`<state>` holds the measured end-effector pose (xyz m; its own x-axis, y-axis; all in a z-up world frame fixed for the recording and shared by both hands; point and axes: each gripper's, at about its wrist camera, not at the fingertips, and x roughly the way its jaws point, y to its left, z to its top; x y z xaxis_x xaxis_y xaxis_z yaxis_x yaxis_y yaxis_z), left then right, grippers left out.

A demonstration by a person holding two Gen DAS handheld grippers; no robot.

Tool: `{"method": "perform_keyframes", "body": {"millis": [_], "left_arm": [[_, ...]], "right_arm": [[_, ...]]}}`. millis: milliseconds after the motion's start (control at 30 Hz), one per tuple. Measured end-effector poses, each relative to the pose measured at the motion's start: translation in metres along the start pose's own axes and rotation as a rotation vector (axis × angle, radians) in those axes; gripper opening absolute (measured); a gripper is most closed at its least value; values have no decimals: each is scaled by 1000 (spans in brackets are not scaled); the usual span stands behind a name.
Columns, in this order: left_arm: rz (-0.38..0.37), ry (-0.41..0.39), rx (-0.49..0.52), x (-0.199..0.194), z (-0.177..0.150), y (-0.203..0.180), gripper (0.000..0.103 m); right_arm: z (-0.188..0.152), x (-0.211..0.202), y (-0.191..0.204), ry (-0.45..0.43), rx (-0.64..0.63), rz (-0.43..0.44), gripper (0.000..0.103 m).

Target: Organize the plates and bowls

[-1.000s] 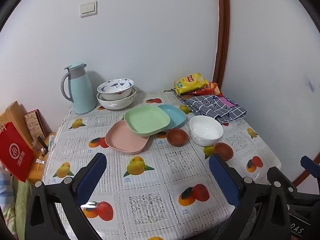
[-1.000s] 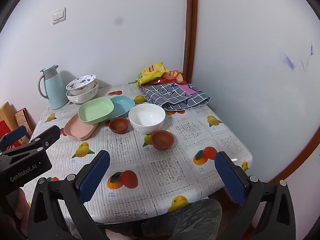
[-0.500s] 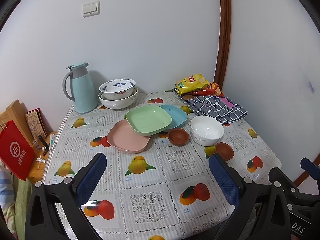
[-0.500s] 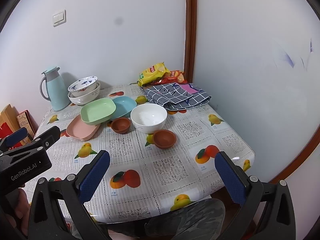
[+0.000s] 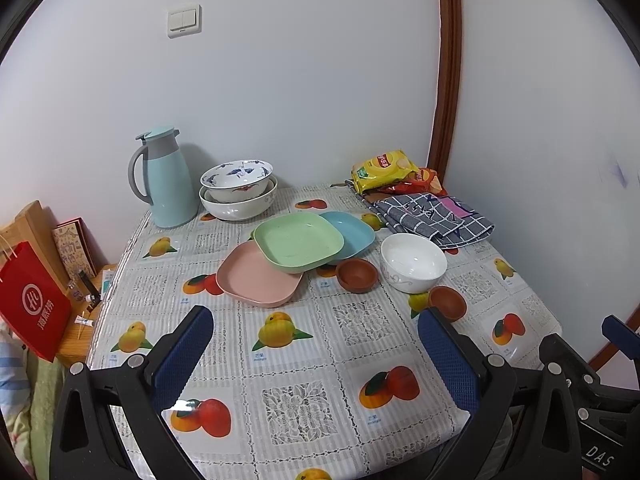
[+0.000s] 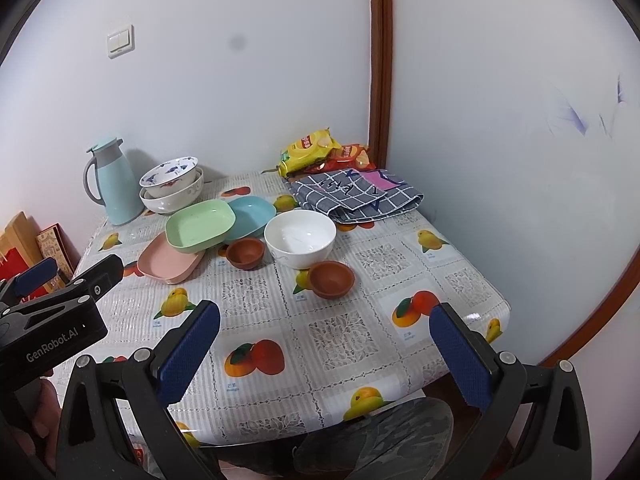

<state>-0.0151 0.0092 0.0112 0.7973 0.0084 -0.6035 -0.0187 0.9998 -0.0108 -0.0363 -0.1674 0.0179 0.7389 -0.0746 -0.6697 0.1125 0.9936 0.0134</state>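
1. Pale walls corner a fruit-print bench (image 5: 304, 364); green plate (image 5: 298, 242) leans on pink plate (image 5: 256, 280) and blue plate (image 5: 352, 230); white bowl (image 6: 300, 238) and brown bowls (image 6: 331, 279) sit loose; little looks sorted.
2. Left gripper (image 5: 316, 360) and right gripper (image 6: 326, 356) hover, fingers spread, empty.
3. Only the left view shows the red bag (image 5: 34, 308).

Three plates (image 5: 299, 243), five bowls (image 5: 413, 263), one jug (image 5: 166, 178).
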Motion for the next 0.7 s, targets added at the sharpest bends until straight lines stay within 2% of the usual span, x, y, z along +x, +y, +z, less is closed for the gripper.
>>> {"method": "perform_keyframes", "body": {"millis": [700], "left_arm": [[4, 0, 2, 0, 0, -7, 103]], "right_arm": [[-1, -1, -1, 1, 7, -1, 103]]}}
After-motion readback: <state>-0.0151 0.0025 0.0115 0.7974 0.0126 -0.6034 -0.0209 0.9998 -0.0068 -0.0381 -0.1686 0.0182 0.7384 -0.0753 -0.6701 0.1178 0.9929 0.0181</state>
